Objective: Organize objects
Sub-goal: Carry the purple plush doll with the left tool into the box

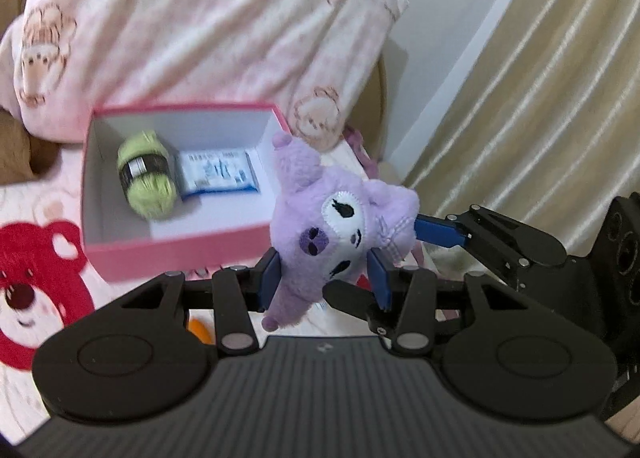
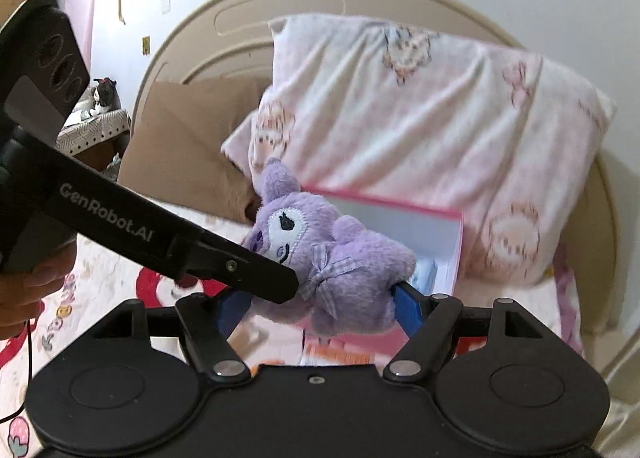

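Both grippers, left [image 1: 324, 278] and right [image 2: 320, 308], pinch the purple plush [image 1: 332, 226] between them.

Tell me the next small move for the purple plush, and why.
Probably the right gripper should open, leaving the purple plush to the left gripper. Both sets of fingers squeeze the toy now, and the pink box, holding green yarn and a blue packet, lies just ahead with free floor space.

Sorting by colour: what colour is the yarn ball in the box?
Light green yarn ball, dark band; left wrist view.
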